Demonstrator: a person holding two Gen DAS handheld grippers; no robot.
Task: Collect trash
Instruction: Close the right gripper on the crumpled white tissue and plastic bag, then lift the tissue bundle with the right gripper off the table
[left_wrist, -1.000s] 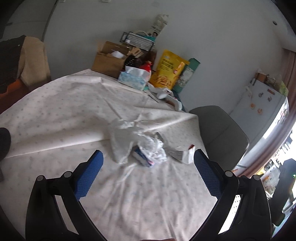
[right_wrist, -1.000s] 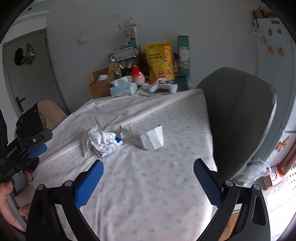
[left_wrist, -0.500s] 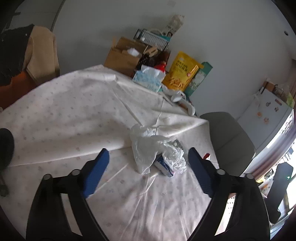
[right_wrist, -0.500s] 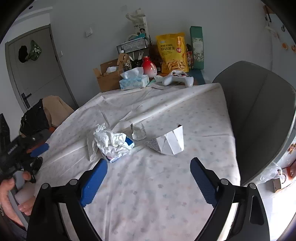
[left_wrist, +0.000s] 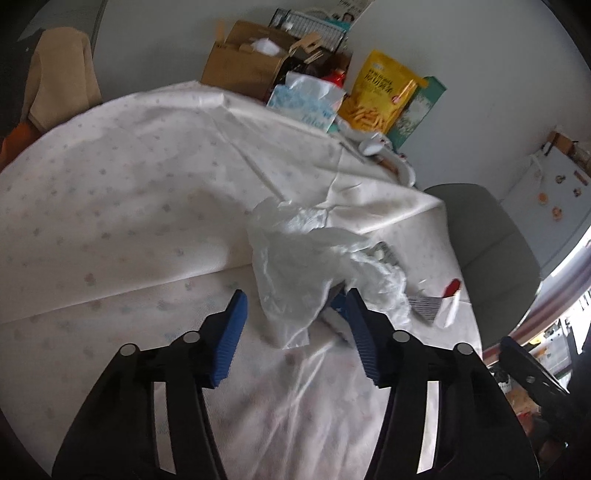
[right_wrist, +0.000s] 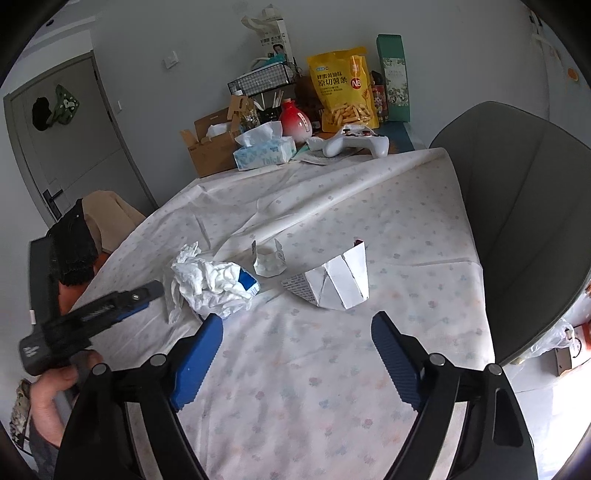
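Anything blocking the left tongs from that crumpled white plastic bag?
Nothing visible. The left tongs are closing with the lower end of the crumpled plastic bag already between their fingers; only bare tablecloth lies around it. The folded white carton sits off to the side.

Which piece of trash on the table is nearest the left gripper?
The crumpled white plastic bag; the left gripper is closing around its near end, unlike the folded carton.
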